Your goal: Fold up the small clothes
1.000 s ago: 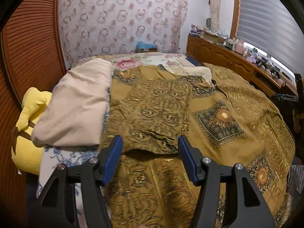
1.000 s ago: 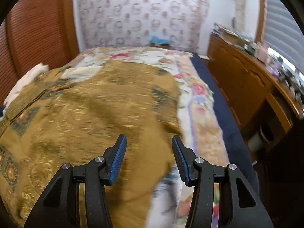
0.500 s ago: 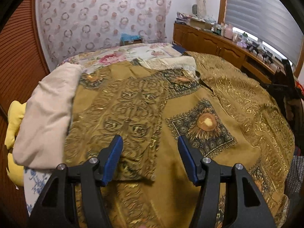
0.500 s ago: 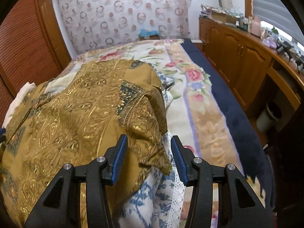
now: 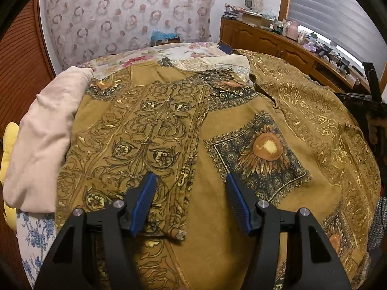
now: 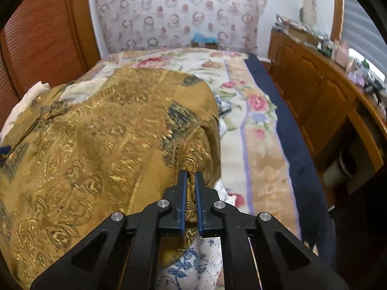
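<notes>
Bedroom scene: a bed [image 6: 256, 159] with a floral cover fills both views, bounded by a patterned curtain [image 5: 135, 17] at the far end, a slatted wooden wall at left and a wooden sideboard [image 5: 273, 43] at right. Across the bed lies the garment [image 5: 244, 130], an ochre cloth printed with gold scrolls and dark sunflower squares. Its left part is already folded inward as a long panel [image 5: 150, 135] whose near corner lies just ahead of the left gripper. A beige cloth [image 5: 46, 130] lies along the garment's left edge, with a yellow item [image 5: 6, 145] beyond it.

Left gripper [image 5: 191, 198]: jaws wide apart, holding nothing, poised above the garment near the panel's right edge. Compared with half a second ago, its view has shifted rightward and nearer to the cloth.

Right gripper [image 6: 189, 188]: jaws nearly together and clamped on a bunched fold at the garment's right near edge. Half a second ago these jaws stood wide apart around that same drooping edge; the closure is therefore the change that defines this moment. The cloth rises in a ridge from the jaws, which suggests the edge is being lifted.

Judgement: the right side is now secured for folding over the middle, mirroring the left panel. Slippage of the bunched, thin fabric is the main risk.
</notes>
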The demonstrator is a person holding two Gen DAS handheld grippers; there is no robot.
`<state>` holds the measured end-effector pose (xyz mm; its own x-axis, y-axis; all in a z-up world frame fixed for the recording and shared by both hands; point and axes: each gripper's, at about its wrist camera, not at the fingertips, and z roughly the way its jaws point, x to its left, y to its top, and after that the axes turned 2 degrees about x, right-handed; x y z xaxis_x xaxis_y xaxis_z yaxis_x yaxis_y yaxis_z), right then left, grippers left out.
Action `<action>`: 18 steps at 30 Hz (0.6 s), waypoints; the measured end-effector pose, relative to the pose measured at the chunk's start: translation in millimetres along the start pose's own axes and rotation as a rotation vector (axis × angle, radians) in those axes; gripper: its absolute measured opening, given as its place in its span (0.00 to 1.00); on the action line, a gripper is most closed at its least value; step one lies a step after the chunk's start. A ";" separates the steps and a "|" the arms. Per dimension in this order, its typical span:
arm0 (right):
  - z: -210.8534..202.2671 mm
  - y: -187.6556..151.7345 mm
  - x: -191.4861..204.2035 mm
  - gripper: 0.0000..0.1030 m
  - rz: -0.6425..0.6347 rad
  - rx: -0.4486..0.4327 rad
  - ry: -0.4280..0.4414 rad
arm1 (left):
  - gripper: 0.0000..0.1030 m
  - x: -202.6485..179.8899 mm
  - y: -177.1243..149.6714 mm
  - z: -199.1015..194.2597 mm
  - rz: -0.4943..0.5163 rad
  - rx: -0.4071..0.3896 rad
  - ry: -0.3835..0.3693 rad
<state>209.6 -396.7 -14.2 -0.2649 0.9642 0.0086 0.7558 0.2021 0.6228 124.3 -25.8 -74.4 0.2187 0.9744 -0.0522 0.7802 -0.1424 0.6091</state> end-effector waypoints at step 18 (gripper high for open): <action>-30.6 34.8 54.4 0.25 -0.082 -0.135 0.071 | 0.85 -14.0 5.5 8.5 0.060 0.031 -0.004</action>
<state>203.1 -342.5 31.9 -0.3677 0.9299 0.0062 0.6442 0.2499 0.7228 130.5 -41.6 -77.0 0.2681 0.9632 -0.0194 0.7832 -0.2062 0.5865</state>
